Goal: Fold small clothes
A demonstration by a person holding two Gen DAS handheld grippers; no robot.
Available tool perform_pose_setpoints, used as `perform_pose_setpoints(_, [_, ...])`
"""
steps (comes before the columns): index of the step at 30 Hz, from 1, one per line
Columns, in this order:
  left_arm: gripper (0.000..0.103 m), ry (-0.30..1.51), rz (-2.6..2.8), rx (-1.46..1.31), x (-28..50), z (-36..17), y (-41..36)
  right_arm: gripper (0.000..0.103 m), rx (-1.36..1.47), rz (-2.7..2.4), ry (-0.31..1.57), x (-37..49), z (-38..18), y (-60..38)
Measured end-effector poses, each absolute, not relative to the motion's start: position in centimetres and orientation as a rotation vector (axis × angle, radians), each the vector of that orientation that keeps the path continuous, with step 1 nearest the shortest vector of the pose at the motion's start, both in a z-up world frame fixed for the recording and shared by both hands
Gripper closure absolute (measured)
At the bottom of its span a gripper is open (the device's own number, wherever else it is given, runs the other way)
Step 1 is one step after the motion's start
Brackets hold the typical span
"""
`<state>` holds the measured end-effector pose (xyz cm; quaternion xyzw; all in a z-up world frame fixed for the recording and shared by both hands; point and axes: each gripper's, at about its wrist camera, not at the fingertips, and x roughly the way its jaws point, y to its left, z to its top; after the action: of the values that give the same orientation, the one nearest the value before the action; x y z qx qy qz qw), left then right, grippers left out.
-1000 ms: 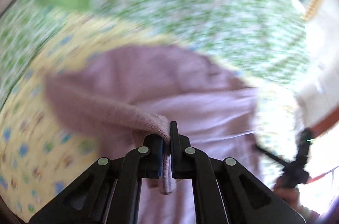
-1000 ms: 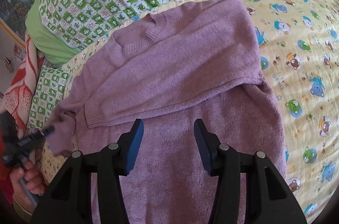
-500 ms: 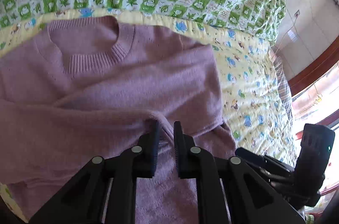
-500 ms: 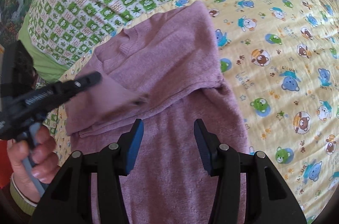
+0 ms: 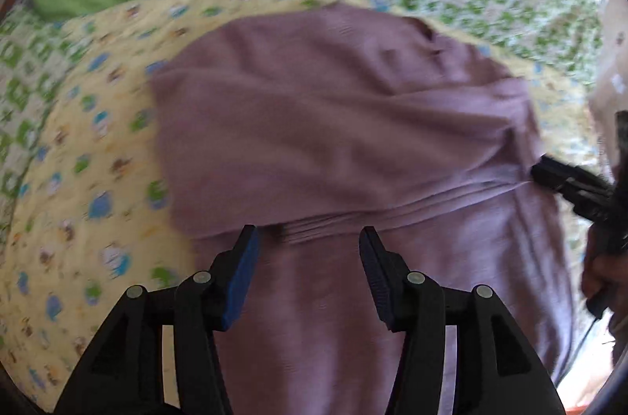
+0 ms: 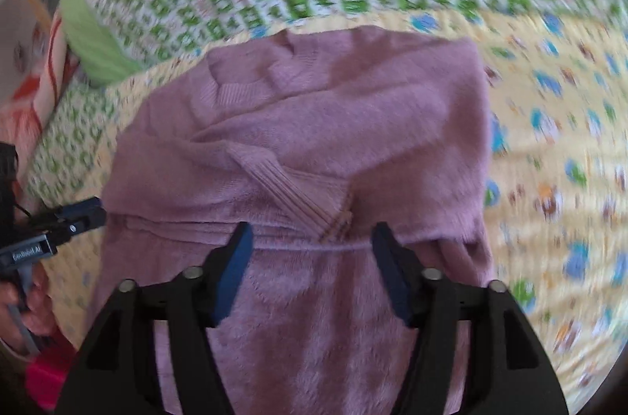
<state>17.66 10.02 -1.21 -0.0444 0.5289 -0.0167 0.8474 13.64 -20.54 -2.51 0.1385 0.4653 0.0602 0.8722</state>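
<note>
Having just released the sleeve across the purple sweater (image 6: 353, 124), my left gripper (image 5: 306, 250) and right gripper (image 6: 310, 246) gape empty; sleeves folded.

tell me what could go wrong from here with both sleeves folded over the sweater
1. The ribbed cuff of the top sleeve lies loosely across the purple sweater; lifting the hem could slide it off.
2. Both the left gripper and right gripper are open over the body, so a pinch might catch only one layer.
3. The soft yellow quilt may let the folds bunch.
</note>
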Motion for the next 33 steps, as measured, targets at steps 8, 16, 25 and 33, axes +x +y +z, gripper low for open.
perform_pose_setpoints(8, [0.05,1.148,0.1,-0.04,18.5,-5.1,14.0,0.045,0.042,0.149,1.006,17.7,-4.8,-18.1])
perform_pose_setpoints(16, [0.05,1.098,0.242,-0.109,20.3,-5.0,15.9,0.097,0.724,0.384,0.875,17.4,3.2,-25.7])
perform_pose_setpoints(25, [0.049,1.094,0.362,-0.23,20.2,-5.6,17.7,0.097,0.747,0.209,1.123,17.1,-2.8,-31.4])
perform_pose_setpoints(33, [0.048,1.109,0.374,-0.341,19.2,-6.3,18.8,0.097,0.653,0.173,1.191,18.0,-4.8,-30.1])
